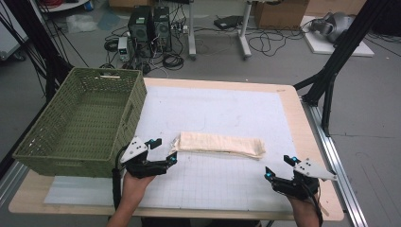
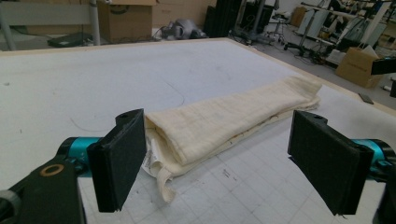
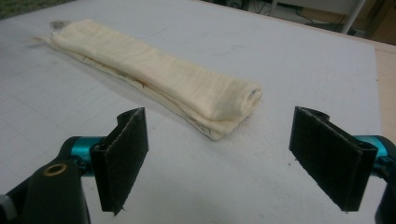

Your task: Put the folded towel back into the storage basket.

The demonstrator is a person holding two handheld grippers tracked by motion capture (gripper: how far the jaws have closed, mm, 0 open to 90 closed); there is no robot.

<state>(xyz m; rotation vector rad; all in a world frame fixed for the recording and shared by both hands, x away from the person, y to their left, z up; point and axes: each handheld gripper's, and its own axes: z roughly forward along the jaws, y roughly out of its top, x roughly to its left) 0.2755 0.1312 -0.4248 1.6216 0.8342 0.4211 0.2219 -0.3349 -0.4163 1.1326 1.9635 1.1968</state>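
Both tools gaping wide, nothing held — left tool (image 1: 163, 152) at one end of the folded cloth (image 1: 220, 144), right tool (image 1: 279, 168) near the other. Risk ahead: pinching just the top layer — fold likely to spill open.

A folded cloth (image 1: 220, 144) lies mid-table (image 1: 293, 101). Left of the cloth stands a basket (image 1: 80, 123). The left hand-held gripper (image 1: 163, 151) sits at the cloth's left end; the right hand-held gripper (image 1: 279, 166) sits near its right end, apart.
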